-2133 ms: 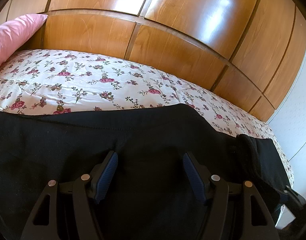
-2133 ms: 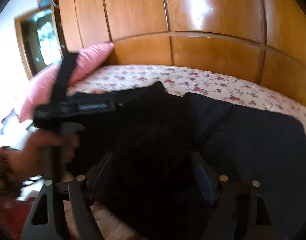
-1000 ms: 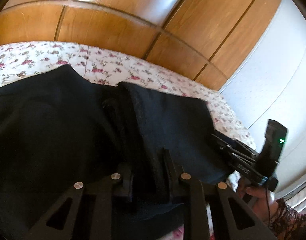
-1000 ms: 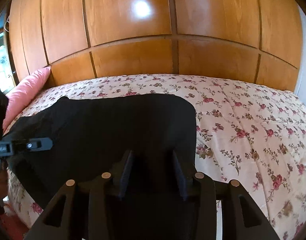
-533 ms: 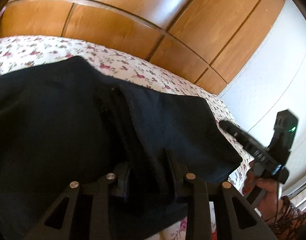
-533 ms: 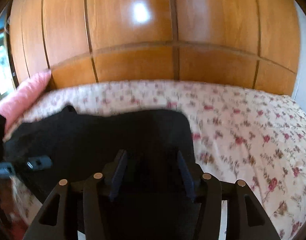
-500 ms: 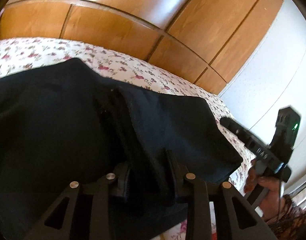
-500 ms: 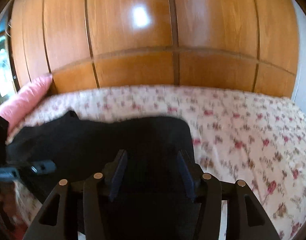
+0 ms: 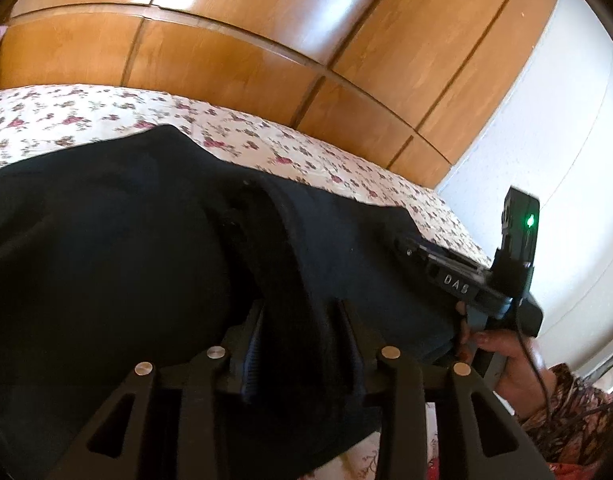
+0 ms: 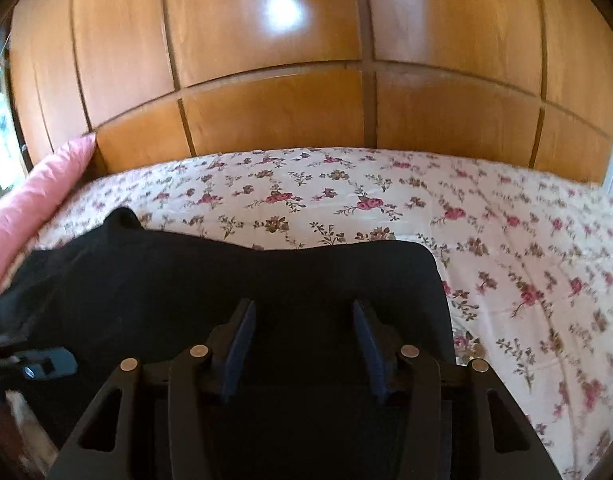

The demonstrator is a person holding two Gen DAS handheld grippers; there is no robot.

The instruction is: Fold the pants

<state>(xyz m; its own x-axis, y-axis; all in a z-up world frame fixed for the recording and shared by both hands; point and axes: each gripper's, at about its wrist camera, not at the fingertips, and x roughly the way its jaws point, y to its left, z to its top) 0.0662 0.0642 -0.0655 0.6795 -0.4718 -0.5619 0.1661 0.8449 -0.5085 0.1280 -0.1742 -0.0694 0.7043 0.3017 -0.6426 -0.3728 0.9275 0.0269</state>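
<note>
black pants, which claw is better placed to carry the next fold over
Left, probably. The left claw is clamped on a bunched ridge of the black pants; the right claw sits open over flat cloth on the floral bedspread, gripping nothing.

Floral bedspread [image 10: 386,200], pink pillow [image 10: 30,200], glossy wooden wardrobe panels [image 10: 266,60], white wall [image 9: 546,140]

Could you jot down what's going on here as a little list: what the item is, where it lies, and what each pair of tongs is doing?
item: black pants
surface: floral bedspread
left tongs: shut on a thick fold of the pants
right tongs: fingers apart, fabric between them, grip unclear
beside the bed: pink pillow, wooden wardrobe
</note>
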